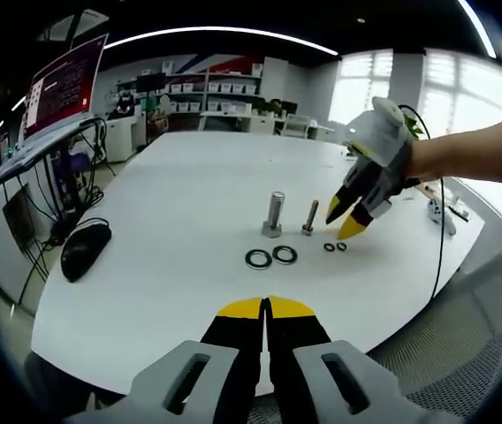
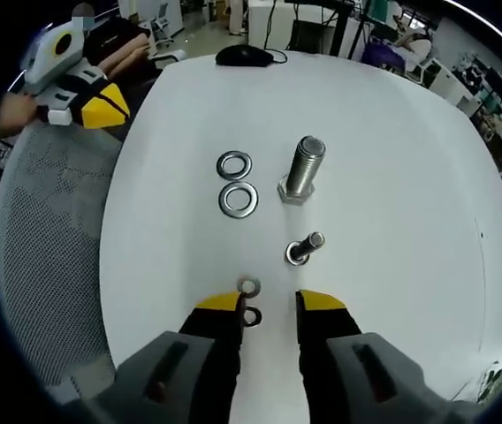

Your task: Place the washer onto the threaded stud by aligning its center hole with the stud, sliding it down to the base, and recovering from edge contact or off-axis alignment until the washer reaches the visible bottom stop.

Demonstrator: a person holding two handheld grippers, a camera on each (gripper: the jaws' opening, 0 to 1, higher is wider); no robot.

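looks like the pickup step: right gripper [image 2: 267,303] is held spread over the small washers [image 2: 249,286], left gripper [image 1: 266,307] pressed together, so a careful pinch on one is needed next.

An office: white meeting table [image 1: 189,203], laptop [image 1: 61,88], mouse [image 1: 85,249], storage shelves [image 1: 207,93] behind.

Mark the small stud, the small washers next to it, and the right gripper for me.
small stud [image 2: 302,250]: right gripper view, on its shank.
small washers [image 2: 249,286]: right gripper view, rim of the farther one.
right gripper [image 2: 271,306]: right gripper view, between its yellow tips.
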